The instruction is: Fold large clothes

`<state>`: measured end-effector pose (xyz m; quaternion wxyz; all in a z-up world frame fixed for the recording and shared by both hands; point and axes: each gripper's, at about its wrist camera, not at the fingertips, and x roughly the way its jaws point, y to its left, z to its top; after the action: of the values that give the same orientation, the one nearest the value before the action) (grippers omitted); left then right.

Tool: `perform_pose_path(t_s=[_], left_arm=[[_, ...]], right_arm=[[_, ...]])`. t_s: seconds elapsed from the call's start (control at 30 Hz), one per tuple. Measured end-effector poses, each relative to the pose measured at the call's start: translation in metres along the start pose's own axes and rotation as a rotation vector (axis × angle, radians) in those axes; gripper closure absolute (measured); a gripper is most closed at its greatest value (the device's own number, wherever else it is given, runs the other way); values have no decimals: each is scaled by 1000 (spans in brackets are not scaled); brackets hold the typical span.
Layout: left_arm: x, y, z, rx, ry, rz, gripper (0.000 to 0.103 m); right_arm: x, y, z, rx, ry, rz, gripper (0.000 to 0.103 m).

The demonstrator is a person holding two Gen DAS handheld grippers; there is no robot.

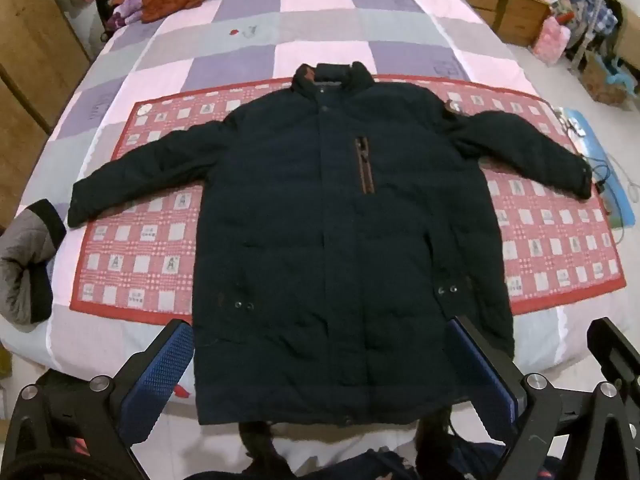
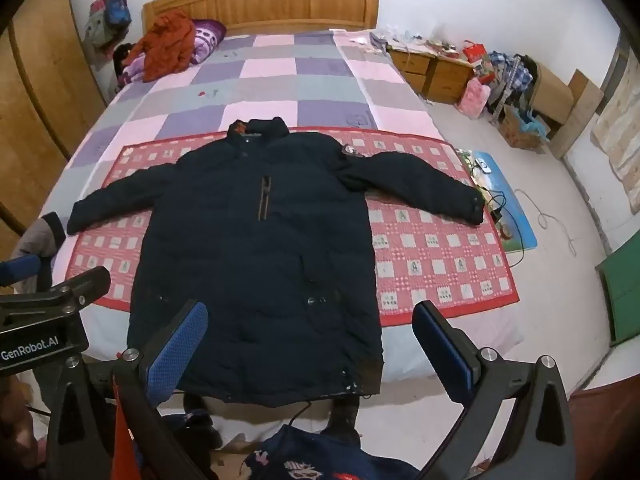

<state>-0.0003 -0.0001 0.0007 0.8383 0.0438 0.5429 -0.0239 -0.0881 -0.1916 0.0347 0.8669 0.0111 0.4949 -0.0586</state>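
A bedroom, seen from the foot of a bed (image 2: pixel 280 92) covered by a quilt of pink, purple and grey squares. Across the near half of the quilt lies a red patterned mat (image 2: pixel 432 248). On it, a dark padded coat (image 2: pixel 256 264) is spread flat, front up and closed, collar toward the wooden headboard (image 2: pixel 260 0), both sleeves stretched out to the sides, hem at the bed's near edge.

The folding appears not yet begun: the coat is laid out, and nothing is tucked or turned over. Both tools hang above the hem, angled downward. The left tool (image 1: pixel 320 372) is wide open with nothing between its blue pads, and the coat's lower body shows through the gap. The right tool (image 2: pixel 312 344) is equally wide and empty, over the coat's lower right corner.

The likely next move is to drop to a sleeve or side edge, pinch the thick fabric and carry it across the chest; the padding is bulky, so a deep bite seems needed.

Around the bed: an orange garment (image 2: pixel 168 44) bunched by the pillow, a wooden wardrobe (image 2: pixel 40 92) on the left, cluttered nightstands (image 2: pixel 432 68) on the right, and a cable (image 2: pixel 556 220) trailing over the pale floor.
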Motion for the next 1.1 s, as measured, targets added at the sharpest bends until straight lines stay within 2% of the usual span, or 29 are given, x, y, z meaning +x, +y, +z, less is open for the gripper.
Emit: perform_pose_path(t_s=[1.1], left_arm=[[-13,-5,3,-9,-23,-19,1]], right_arm=[[-8,3,-4,9,-6,7,0]])
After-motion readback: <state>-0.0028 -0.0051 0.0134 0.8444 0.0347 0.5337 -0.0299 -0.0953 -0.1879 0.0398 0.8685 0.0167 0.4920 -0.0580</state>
